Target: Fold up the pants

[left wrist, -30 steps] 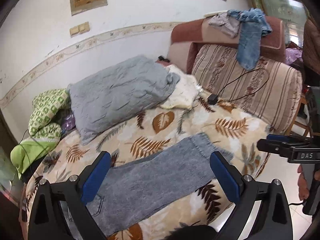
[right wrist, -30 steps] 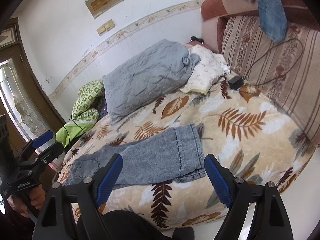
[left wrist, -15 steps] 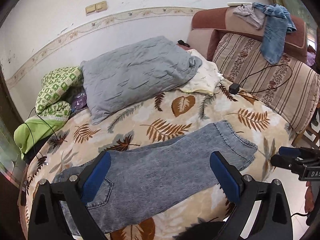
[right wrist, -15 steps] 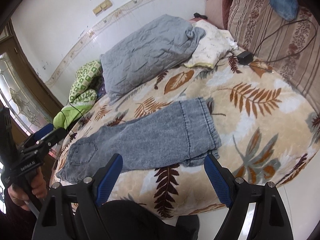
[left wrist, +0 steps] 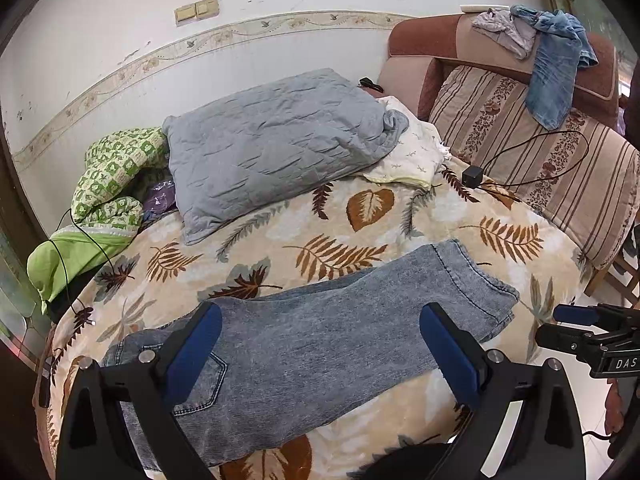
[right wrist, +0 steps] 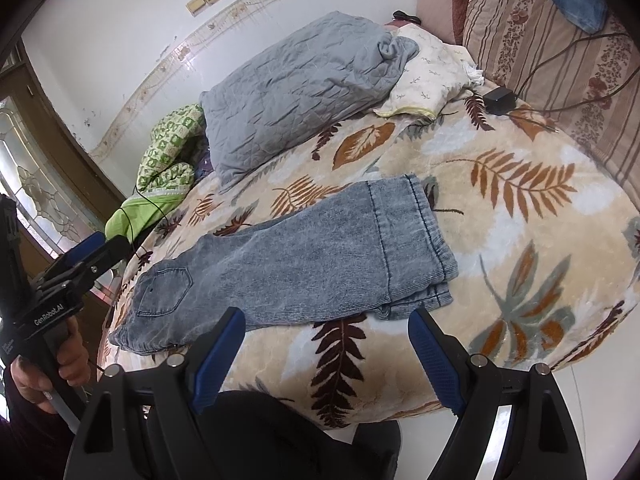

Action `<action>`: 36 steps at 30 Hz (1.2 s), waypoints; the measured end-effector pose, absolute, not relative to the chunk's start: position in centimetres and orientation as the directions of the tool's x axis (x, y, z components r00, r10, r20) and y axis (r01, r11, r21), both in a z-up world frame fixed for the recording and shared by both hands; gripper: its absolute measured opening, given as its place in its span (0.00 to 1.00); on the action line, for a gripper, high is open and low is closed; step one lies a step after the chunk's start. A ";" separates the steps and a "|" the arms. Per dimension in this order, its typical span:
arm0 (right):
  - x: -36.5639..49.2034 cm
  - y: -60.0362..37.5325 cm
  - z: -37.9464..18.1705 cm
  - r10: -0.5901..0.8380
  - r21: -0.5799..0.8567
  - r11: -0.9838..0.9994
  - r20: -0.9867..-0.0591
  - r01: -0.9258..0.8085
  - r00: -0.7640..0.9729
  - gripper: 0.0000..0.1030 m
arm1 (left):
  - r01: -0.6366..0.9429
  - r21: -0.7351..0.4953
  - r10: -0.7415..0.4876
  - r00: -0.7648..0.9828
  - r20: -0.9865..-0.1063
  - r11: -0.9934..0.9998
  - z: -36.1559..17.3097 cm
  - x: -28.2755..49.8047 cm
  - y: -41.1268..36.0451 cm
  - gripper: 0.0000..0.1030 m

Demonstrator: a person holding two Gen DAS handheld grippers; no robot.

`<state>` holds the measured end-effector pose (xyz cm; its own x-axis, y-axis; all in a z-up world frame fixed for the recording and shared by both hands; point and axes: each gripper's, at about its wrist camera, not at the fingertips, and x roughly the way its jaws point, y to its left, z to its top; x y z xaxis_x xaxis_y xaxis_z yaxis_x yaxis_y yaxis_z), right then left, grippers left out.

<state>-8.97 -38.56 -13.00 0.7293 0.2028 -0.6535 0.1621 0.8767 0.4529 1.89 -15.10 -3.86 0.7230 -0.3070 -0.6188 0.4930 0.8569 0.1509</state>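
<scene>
Left hand-held gripper & right hand-held gripper both wide apart, empty, above pants on bed.

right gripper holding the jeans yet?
No: in the right wrist view the right gripper is open and empty, short of the jeans lying flat on the bed.

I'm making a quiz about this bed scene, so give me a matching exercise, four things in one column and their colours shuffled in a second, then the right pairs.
Things:
1. pants
2. pillow
3. charger
4. quilt

Colours:
A. black
B. green and white check
C. washed grey-blue denim
D. plain grey

Pairs: 1-C, 2-D, 3-A, 4-B
</scene>
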 end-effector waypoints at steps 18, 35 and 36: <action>-8.6 -38.7 -14.1 0.202 0.457 0.869 -0.676 0.188 0.708 0.83 | 0.481 0.143 -0.291 0.714 -0.637 0.865 -4.7 2.5 -14.9 0.96; -8.8 -38.8 -14.2 0.205 0.470 0.861 -0.669 0.193 0.715 0.83 | 0.486 0.147 -0.300 0.721 -0.624 0.862 -4.0 1.8 -15.0 0.96; -8.8 -38.8 -14.2 0.203 0.470 0.861 -0.668 0.194 0.715 0.83 | 0.487 0.148 -0.301 0.722 -0.622 0.861 -4.0 1.7 -15.0 0.96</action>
